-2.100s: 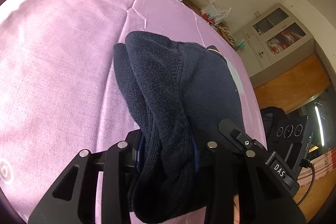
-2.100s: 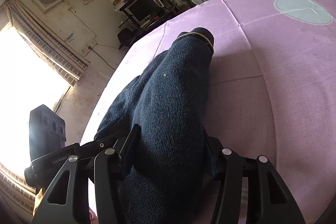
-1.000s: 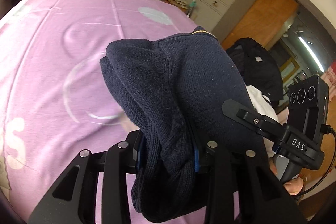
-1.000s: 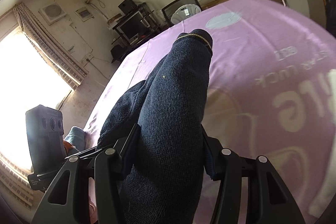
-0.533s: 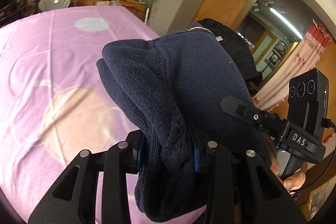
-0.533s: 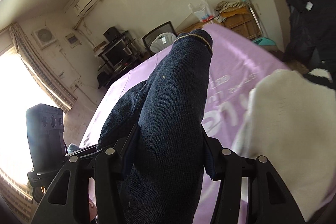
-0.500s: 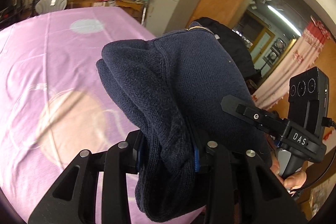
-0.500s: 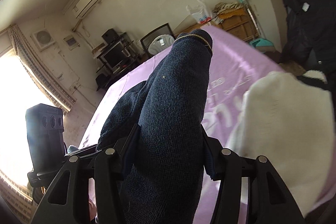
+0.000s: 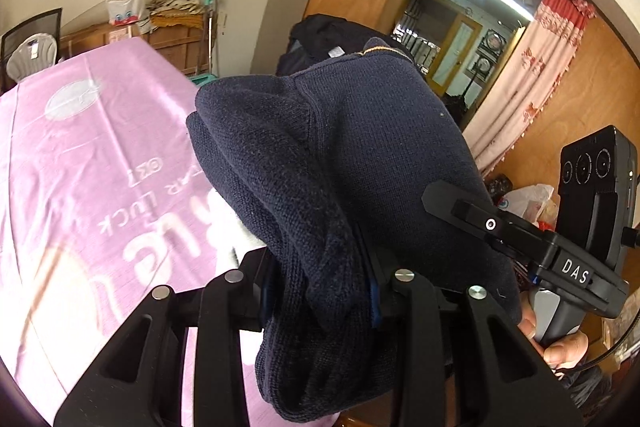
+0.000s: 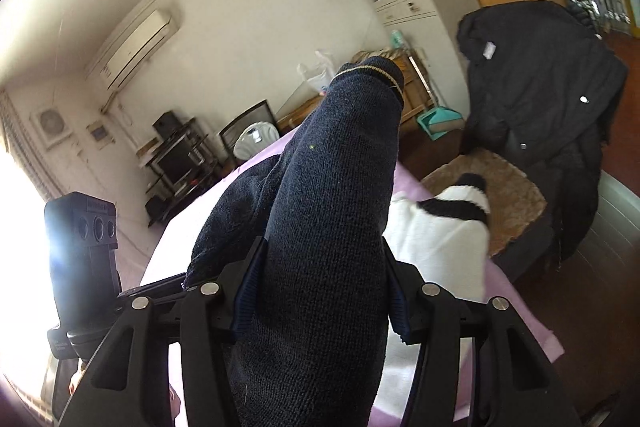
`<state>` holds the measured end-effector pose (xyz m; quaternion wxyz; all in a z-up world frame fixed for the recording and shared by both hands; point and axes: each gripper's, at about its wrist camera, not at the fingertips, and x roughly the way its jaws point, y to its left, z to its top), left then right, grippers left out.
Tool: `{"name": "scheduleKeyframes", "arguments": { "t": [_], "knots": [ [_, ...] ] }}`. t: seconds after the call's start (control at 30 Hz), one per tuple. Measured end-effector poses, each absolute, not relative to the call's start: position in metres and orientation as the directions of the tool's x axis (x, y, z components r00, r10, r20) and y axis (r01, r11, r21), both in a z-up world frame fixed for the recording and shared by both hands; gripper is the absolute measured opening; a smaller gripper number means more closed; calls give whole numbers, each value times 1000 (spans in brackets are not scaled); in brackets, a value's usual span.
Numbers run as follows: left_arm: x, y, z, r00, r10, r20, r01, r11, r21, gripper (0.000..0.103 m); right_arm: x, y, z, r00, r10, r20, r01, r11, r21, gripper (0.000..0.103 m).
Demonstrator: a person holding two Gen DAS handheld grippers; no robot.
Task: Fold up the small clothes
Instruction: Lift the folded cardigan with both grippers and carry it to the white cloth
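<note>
— Where's the folded navy knitted sweater (image 9: 360,163)?

— Lifted above the pink printed bedspread (image 9: 80,163). My left gripper (image 9: 320,291) and right gripper (image 10: 316,291) both clamp it.

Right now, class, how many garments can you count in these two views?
3. A navy knitted garment is held in both grippers; a white one with black bands lies on the pink sheet; a black coat is draped over the chair. More may be hidden.

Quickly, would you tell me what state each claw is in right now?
Left claw: closed on the navy knit sweater.
Right claw: closed on the same sweater.
</note>
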<state>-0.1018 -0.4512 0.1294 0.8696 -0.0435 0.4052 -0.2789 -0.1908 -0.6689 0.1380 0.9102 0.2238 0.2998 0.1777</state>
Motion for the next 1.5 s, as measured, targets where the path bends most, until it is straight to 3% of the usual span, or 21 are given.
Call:
{"name": "scheduleKeyframes", "arguments": {
  "t": [0.4,0.5,0.57,0.9,0.93,1.0,1.1,1.23,1.3,1.37,1.5],
  "knots": [
    [-84,-480,80,469,-441,-765,430,871,-238,34,-165,-689,81,719,466,-516,-118,813,570,54],
    [-69,-475,52,437,-458,-774,411,867,-281,44,-146,-686,45,674,455,-582,-84,830,552,57],
    [-69,-471,51,424,-482,-767,414,856,-309,44,-140,-694,35,665,511,-544,-95,781,618,57],
    [-83,-453,79,469,-469,-749,418,864,-280,43,-161,-693,61,738,417,-530,-106,848,520,59],
    [-85,-451,85,492,-465,-736,413,869,-273,43,-168,-693,69,762,391,-516,-111,864,491,57],
    [-89,-447,99,546,-453,-705,400,880,-256,42,-183,-693,85,797,364,-482,-131,883,450,36],
    [-93,-452,109,573,-437,-693,403,887,-226,47,-195,-684,98,801,406,-440,-203,876,438,19],
    [-82,-473,85,549,-354,-757,386,911,-146,48,-194,-663,97,765,438,-473,-252,879,405,18],
    [-75,-477,65,510,-331,-794,384,914,-134,53,-188,-657,82,727,443,-525,-248,882,401,15],
    [-76,-473,57,536,-319,-782,368,922,-124,73,-190,-654,71,720,446,-531,-257,883,393,9],
    [-75,-463,53,518,-346,-782,361,917,-166,75,-194,-655,70,714,454,-533,-272,882,386,7]
  ]
}}
